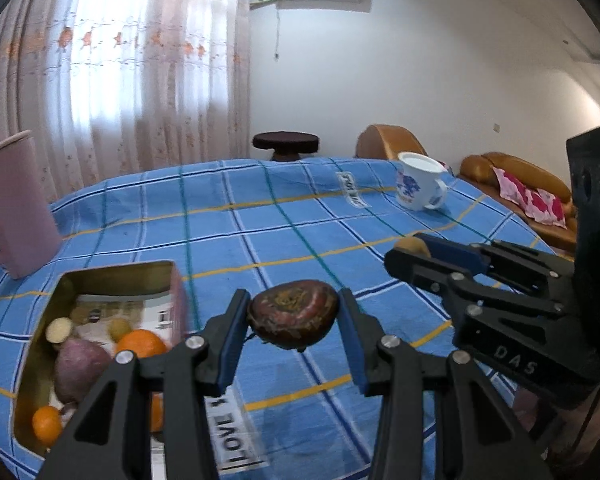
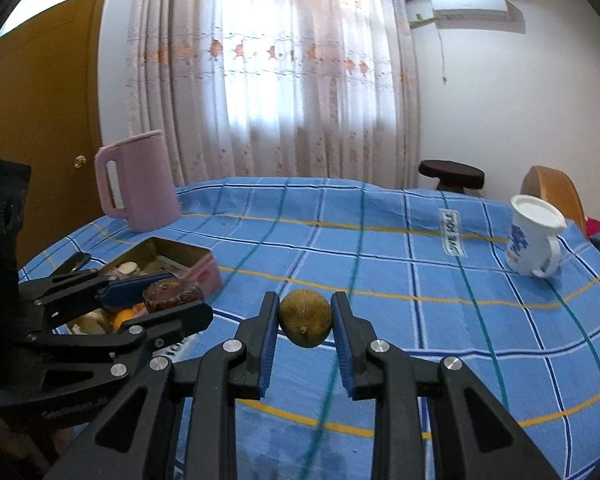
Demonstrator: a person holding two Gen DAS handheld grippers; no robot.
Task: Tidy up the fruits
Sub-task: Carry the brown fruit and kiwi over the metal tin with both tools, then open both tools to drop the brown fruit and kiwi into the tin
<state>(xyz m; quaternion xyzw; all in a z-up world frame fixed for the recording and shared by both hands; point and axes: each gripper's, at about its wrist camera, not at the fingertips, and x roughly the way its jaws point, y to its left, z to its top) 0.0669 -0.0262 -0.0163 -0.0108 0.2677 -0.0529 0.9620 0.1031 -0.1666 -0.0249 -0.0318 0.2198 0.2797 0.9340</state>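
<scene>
Cloth tablecloth (image 1: 300, 220) — matt; tin (image 1: 112, 276) — glossy metal; glossy mug (image 1: 418, 184).

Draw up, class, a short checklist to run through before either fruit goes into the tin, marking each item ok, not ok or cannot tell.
1. Left gripper shut on the dark reddish fruit, held clear of the cloth: ok.
2. Right gripper shut on the small brown fruit: ok.
3. Tin open at the top: ok.
4. Free room in the tin beside the oranges: cannot tell.
5. Grippers apart from each other: ok.
6. Pink jug and mug well away from the tin: ok.
</scene>
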